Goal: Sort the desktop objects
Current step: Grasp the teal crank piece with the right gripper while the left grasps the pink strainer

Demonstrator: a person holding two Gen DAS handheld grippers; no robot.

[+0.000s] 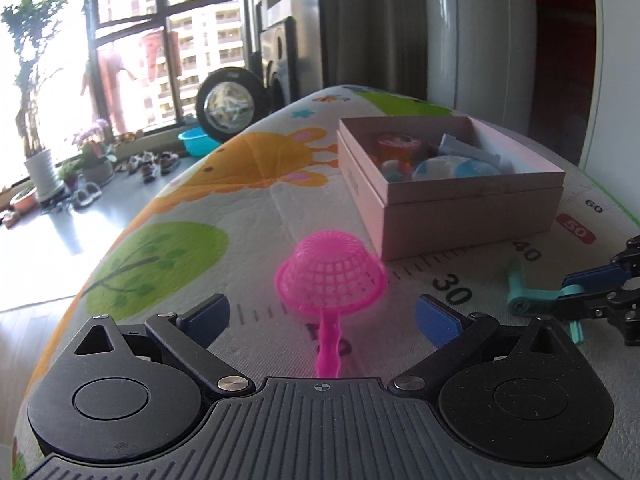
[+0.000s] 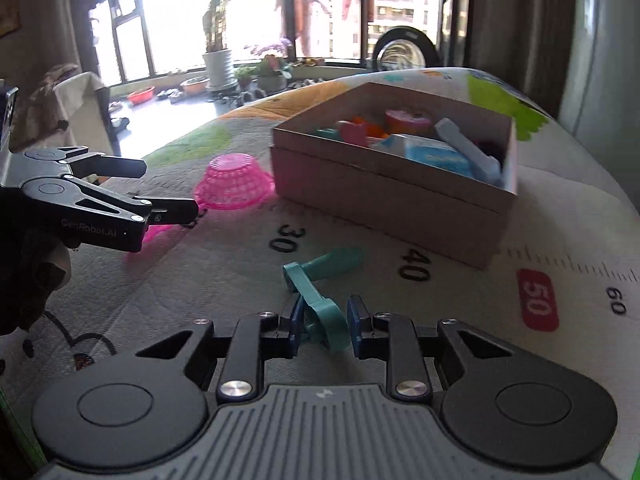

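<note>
Right gripper (image 2: 322, 326): jaws nearly together around the flat end of the teal toy handle (image 2: 320, 292), pads at or almost on it (contact not clear); handle lies on the play mat (image 2: 560, 208) near the printed 30. Left gripper (image 1: 322, 318): jaws wide, nothing held, the pink strainer (image 1: 332, 278) upside down on the mat between them. Pink box (image 1: 460, 204) of toys beyond.

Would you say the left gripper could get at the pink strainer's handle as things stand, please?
Probably yes. The left gripper is open, and the pink strainer lies bowl-down on the mat with its handle already running between the fingers. Nothing lies across it; the right gripper is off to the side at the teal toy.
</note>
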